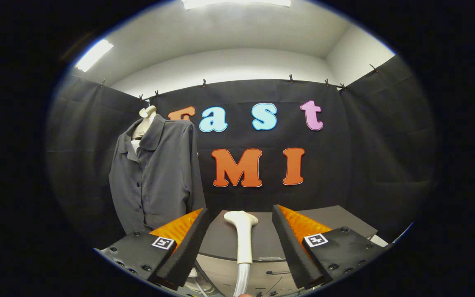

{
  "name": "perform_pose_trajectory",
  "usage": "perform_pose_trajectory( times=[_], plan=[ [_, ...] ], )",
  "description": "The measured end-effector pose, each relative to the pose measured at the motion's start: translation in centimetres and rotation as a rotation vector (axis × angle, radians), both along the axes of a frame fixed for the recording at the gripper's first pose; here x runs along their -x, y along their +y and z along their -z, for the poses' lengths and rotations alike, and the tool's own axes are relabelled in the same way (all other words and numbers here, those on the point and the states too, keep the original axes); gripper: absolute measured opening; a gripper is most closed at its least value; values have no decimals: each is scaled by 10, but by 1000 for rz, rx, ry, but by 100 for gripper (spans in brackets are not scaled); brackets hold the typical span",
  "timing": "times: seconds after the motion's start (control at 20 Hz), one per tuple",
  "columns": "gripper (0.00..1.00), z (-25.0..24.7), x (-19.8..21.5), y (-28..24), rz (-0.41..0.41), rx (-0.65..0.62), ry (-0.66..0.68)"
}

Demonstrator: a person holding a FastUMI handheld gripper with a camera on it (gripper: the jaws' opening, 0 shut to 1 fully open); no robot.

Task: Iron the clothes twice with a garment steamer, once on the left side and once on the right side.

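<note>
The gripper point(241, 231) stands wide open, its fingers point(188, 243) flanking but not touching the white garment steamer head point(242, 237), which stands upright between them above a grey base unit point(262, 247). Farther off, ahead of the left-hand finger, a dark grey shirt point(155, 173) hangs on a mannequin point(144, 119) against the black booth wall point(365, 165).

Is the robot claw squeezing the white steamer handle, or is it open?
Open. The gripper has its fingers spread wide, with the steamer handle standing upright between them, gaps on both sides, neither finger touching it.
</note>
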State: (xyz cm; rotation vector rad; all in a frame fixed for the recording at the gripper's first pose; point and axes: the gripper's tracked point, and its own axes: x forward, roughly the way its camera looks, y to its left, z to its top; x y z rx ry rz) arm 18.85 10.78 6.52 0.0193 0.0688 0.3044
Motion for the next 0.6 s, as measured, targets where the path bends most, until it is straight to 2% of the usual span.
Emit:
perform_pose_trajectory(
  times=[0.3,0.6],
  plan=[
    [99,96,-89,32,-52,98,276],
    [99,182,-130,39,-33,108,513]
  ],
)
